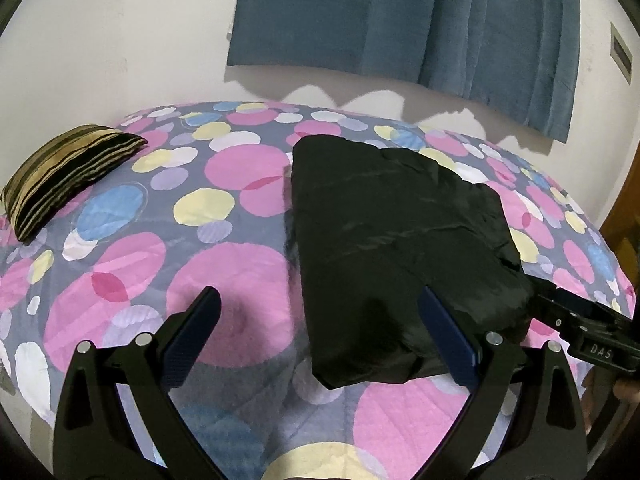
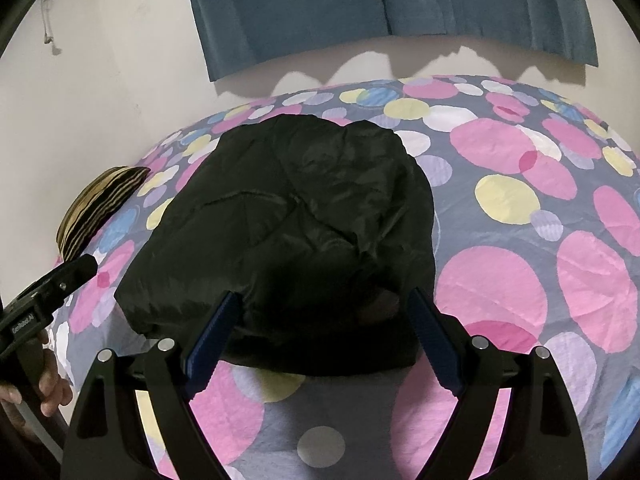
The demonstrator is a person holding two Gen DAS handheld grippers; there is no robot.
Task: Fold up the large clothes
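We note soft indoor light; the curtain (image 1: 404, 20) casts scalloped shadows on the wall (image 1: 100, 52); fisheye edges bend and darken.

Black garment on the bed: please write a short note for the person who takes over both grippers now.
Left gripper: open, empty, at the near-left edge of the black garment.
Right gripper: open, empty, fingers on either side of the garment's near edge.
Garment: lies in a compact folded bundle on the dotted bedspread; striped pillow far left.
Done: folds appear made.
Left: perhaps one last fold or smoothing; judge yourself.
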